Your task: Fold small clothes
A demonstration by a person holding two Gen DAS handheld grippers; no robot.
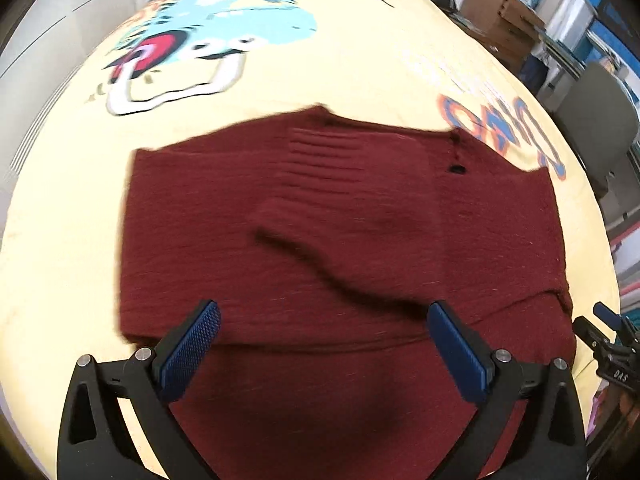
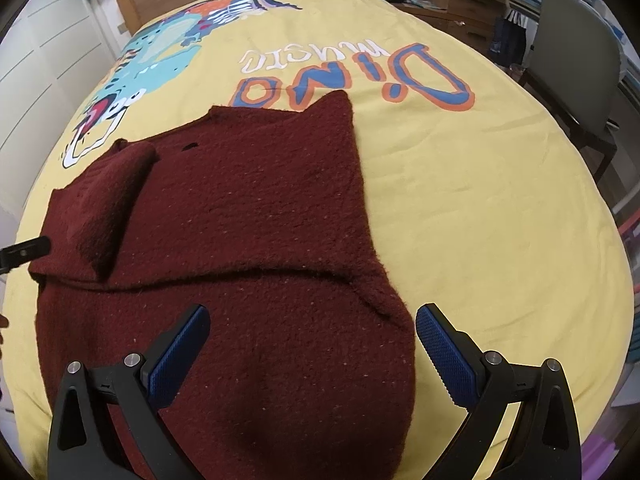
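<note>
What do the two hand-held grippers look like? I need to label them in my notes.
Both match: the left hand-held gripper and the right hand-held gripper have black angular frames with silver round bolts and two fingers faced with blue, fine-textured pads. No cables or sleeves show.

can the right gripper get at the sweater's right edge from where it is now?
Probably yes. The right gripper is open above the dark red sweater, whose right edge lies flat on the bare yellow bedspread just ahead, with nothing lying on or beside it.
</note>
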